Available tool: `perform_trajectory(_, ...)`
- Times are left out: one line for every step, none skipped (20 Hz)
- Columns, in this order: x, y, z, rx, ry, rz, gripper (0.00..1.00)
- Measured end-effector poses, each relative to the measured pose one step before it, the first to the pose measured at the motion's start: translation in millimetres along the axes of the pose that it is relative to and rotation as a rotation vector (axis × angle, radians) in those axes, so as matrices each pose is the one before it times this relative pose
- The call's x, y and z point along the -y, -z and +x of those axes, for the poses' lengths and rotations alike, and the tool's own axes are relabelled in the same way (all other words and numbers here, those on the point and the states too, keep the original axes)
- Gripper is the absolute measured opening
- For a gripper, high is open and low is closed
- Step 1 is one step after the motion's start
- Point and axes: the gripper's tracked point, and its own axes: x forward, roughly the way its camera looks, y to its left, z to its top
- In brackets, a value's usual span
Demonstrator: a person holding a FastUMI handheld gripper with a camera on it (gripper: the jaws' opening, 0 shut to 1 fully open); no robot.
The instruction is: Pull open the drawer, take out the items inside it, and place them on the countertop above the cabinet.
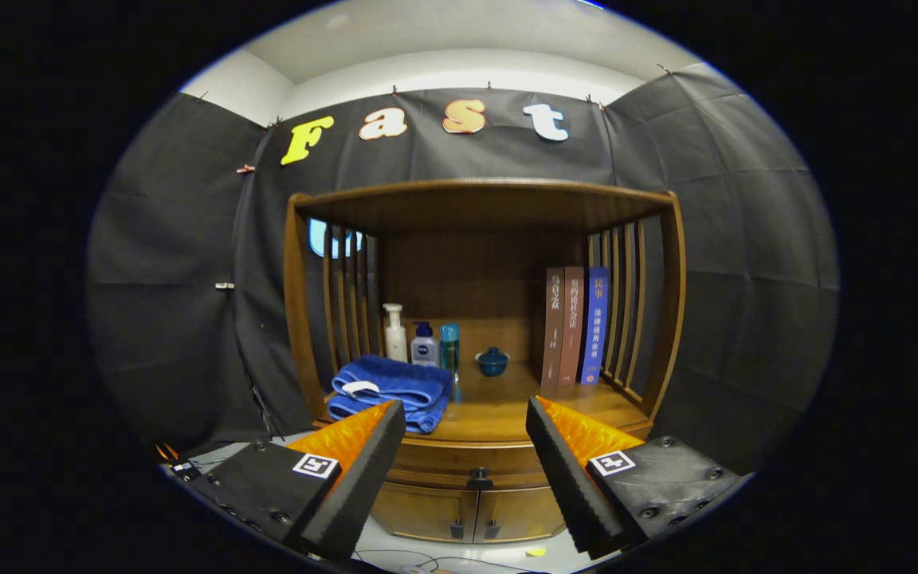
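Closed wooden drawer [471, 461] with a dark knob [479, 479] under the countertop [507, 414], beyond the spread-apart, empty gripper [465, 430] fingers.

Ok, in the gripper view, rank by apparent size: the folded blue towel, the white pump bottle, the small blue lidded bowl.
1. Folded blue towel, clearly largest, though it lies nearest the camera.
2. White pump bottle.
3. Small blue lidded bowl.
The open gripper hovers before the closed drawer knob.

Gripper [465, 446] jaws spread — shut drawer [467, 461] beyond them.
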Motion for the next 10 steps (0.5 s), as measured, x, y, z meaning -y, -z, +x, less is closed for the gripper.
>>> perform_trajectory(1.35,12.78,8.13,-0.02095,0.00181,0.01263,0.99)
perform_trajectory(2.18,11.50,8.20,-0.01944,0.00729,0.00901,0.99)
perform_trajectory(4.47,12.88,8.85,-0.02217,0.01009,0.00331,0.99)
perform_trajectory(3.32,12.57,9.35,-0.02145,0.00809,0.00291,0.99)
perform_trajectory(3.00,11.73,9.44,-0.02390,0.00788,0.00044,0.99)
perform_trajectory(2.04,12.37,9.37,-0.02789,0.00299,0.00058,0.99)
perform_trajectory(1.50,11.76,10.31,-0.02202,0.00213,0.00254,0.99)
perform_trajectory(1.66,10.64,9.41,-0.01976,0.00205,0.00362,0.99)
perform_trajectory(2.93,10.89,9.36,-0.02438,0.00677,0.00103,0.99)
perform_trajectory(3.83,12.79,11.59,-0.02413,0.01193,-0.00263,0.99)
